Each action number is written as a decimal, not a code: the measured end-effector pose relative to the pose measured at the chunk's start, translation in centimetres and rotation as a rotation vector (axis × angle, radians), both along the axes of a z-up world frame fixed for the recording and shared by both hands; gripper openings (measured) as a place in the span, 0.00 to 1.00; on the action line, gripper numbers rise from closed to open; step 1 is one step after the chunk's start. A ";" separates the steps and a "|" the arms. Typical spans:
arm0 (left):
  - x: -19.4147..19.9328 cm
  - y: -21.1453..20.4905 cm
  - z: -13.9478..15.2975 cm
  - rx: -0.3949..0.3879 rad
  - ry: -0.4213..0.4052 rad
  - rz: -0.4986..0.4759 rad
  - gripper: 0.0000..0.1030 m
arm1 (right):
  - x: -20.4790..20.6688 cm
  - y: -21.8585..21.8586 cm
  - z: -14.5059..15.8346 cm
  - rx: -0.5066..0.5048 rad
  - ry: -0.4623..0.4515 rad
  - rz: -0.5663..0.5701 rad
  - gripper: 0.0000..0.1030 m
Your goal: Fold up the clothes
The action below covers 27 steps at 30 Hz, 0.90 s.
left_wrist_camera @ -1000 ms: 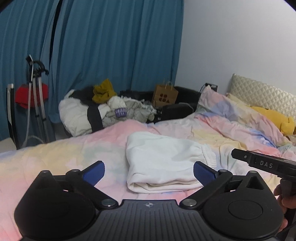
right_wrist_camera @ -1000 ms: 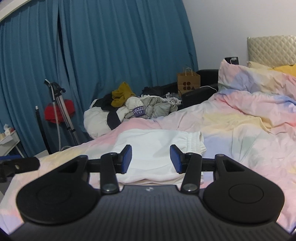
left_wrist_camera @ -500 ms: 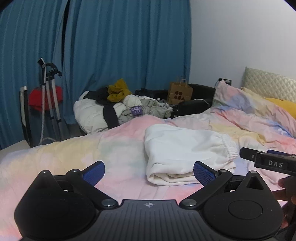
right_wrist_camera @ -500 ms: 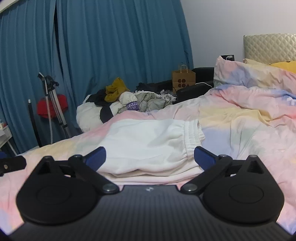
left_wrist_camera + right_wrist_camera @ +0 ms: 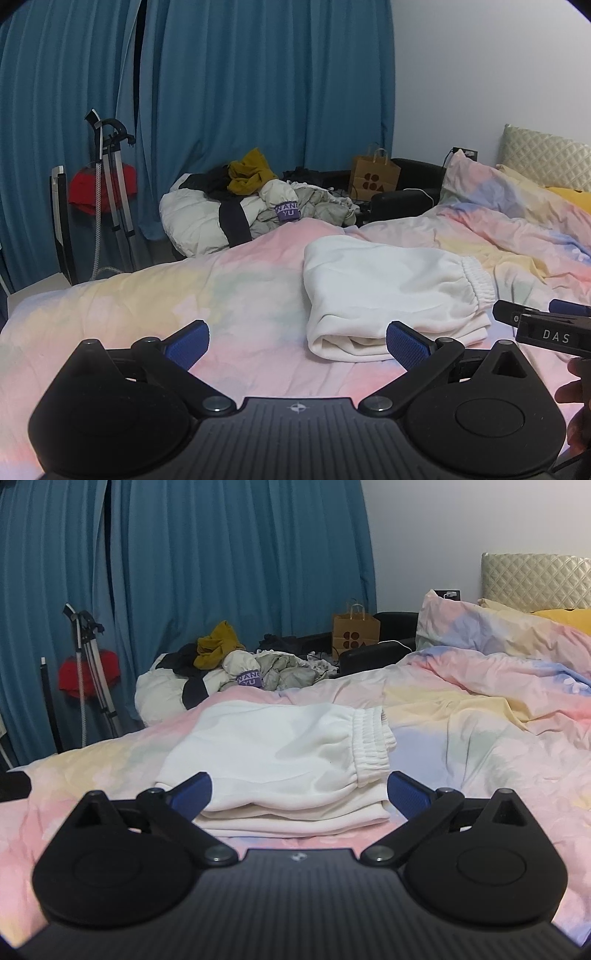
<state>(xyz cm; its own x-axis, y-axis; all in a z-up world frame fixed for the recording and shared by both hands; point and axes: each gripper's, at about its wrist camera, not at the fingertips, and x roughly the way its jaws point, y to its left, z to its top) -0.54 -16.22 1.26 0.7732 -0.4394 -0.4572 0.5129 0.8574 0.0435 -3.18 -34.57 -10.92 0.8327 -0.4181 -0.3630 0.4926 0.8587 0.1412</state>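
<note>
A folded white garment [image 5: 388, 291] [image 5: 280, 760] with an elastic waistband lies on the pastel duvet [image 5: 184, 295] [image 5: 480, 746]. My left gripper [image 5: 297, 341] is open over the duvet, and the garment's near left corner lies just ahead of its right finger. My right gripper [image 5: 297, 794] is open wide, its blue fingers [image 5: 410, 794] standing on either side of the garment's near folded edge, with nothing pressed between them. The right gripper's tip [image 5: 543, 325] shows at the right edge of the left wrist view.
Beyond the bed's far edge sits a heap of unfolded clothes [image 5: 258, 199] [image 5: 229, 664], a brown paper bag [image 5: 375, 179] and a black case [image 5: 402, 199]. Blue curtains [image 5: 221, 92] hang behind. A stand with a red item [image 5: 99, 184] is at left. Pillows [image 5: 517, 602] lie at right.
The right gripper's jaws have opened from narrow to wide. Both grippers have sunk lower towards the bed, and the garment now lies closer in front of the right one.
</note>
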 end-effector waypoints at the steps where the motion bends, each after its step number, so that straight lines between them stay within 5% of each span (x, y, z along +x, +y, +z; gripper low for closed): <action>1: 0.0 0.0 0.0 0.001 0.001 0.001 1.00 | 0.0 0.0 0.0 -0.004 0.001 0.000 1.00; 27: -0.5 0.4 -0.2 -0.002 -0.004 0.019 1.00 | -0.1 0.5 -0.1 -0.022 0.016 0.004 1.00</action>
<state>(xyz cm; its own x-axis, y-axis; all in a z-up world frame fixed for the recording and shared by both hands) -1.04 -15.85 1.06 0.7834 -0.4251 -0.4535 0.4959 0.8673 0.0437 -3.26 -34.07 -10.98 0.8287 -0.4226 -0.3670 0.4912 0.8635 0.1147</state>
